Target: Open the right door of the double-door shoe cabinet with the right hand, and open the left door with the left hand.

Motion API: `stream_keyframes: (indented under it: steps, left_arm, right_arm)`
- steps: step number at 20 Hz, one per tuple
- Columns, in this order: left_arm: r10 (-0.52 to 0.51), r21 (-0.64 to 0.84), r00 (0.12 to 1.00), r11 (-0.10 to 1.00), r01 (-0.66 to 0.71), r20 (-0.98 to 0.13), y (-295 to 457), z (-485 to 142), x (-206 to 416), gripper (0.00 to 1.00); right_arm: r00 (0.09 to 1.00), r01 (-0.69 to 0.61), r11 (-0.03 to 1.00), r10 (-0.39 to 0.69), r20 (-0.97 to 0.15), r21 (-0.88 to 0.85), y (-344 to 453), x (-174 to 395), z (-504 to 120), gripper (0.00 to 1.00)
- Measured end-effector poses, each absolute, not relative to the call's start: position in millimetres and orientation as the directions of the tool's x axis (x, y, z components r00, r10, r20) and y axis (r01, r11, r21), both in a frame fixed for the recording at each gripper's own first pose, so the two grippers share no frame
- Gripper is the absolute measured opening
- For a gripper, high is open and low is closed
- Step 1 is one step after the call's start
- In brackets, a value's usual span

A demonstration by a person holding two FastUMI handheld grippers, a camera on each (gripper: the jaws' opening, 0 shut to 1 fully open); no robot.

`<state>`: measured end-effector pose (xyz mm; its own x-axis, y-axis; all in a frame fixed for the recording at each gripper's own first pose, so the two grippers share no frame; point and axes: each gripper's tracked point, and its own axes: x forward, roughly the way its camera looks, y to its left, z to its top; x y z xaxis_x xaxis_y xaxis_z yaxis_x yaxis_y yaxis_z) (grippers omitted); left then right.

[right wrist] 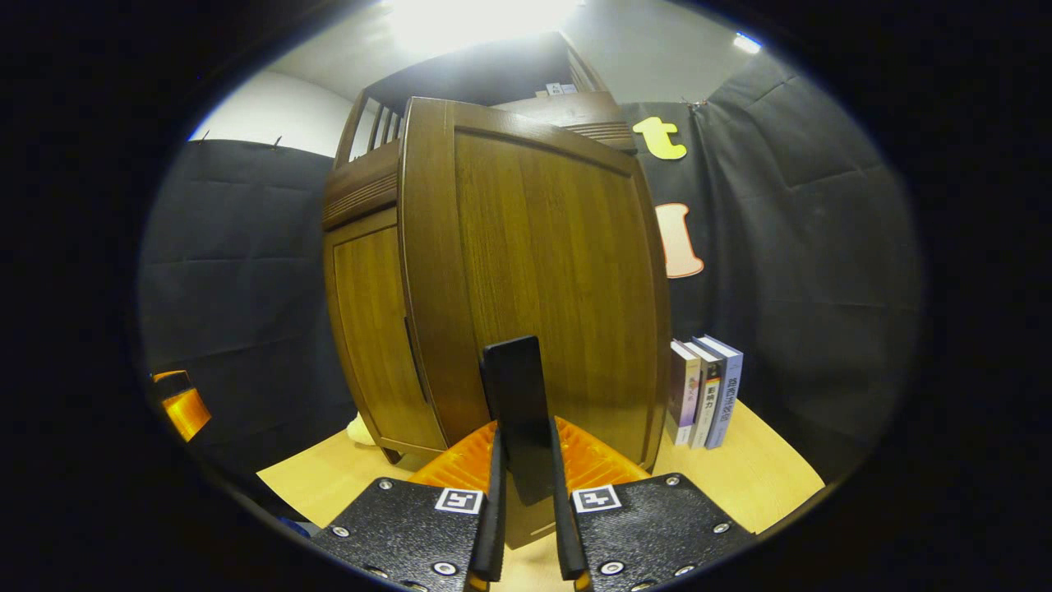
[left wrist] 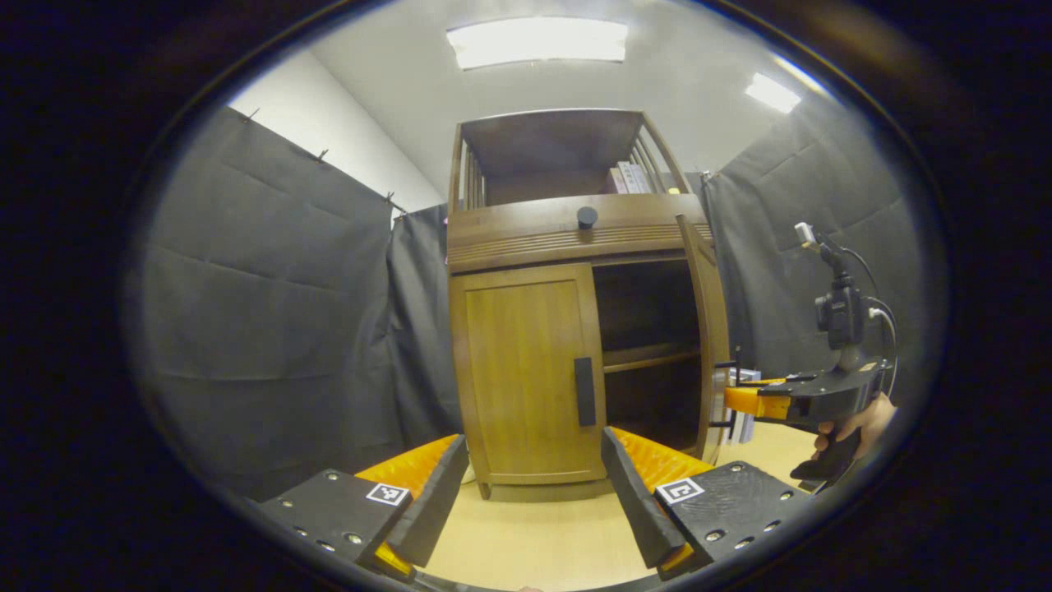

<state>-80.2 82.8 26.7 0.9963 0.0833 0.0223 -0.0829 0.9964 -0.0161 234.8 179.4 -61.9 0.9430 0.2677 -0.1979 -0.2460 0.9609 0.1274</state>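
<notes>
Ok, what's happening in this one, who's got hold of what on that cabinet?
A person works a shoe cabinet with two handheld grippers. The right gripper is shut on the right door's handle, and the right door is swung well open, showing a shelf inside. The left gripper is open, facing the left door, which is closed, its handle untouched.

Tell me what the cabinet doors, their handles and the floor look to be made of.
Cabinet doors: the left door and right door look like brown wood or wood veneer, with visible vertical grain and a soft satin sheen. Handles: the left door's handle and right door's handle are matte dark bars, plastic or painted metal, I cannot tell. Floor: pale, smooth, wood-like board, possibly laminate.
</notes>
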Motion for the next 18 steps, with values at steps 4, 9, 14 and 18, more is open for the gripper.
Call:
stream_keyframes:
  steps: [4,9,14,18]
  left_arm:
    - [0.021,-0.017,0.999,1.000,-0.020,0.043,79.7,35.3,-78.7,0.99]
    - [-0.042,-0.036,0.998,0.998,0.043,0.037,71.8,34.3,-75.2,0.99]
    - [-0.074,-0.059,0.996,0.995,0.077,0.039,69.7,33.4,-73.2,0.99]
    - [-0.084,-0.072,0.996,0.994,0.086,0.031,69.3,34.9,-73.9,0.93]
  right_arm:
    - [0.951,-0.214,0.969,0.237,-0.200,0.126,175.0,235.3,-58.6,0.23]
    - [0.963,-0.169,0.984,0.178,-0.203,0.060,170.4,232.4,-50.2,0.20]
    - [0.970,-0.100,0.994,0.108,-0.218,0.049,158.3,229.1,-43.4,0.19]
    - [0.977,-0.028,0.999,0.033,-0.209,0.025,120.2,227.0,-45.0,0.20]
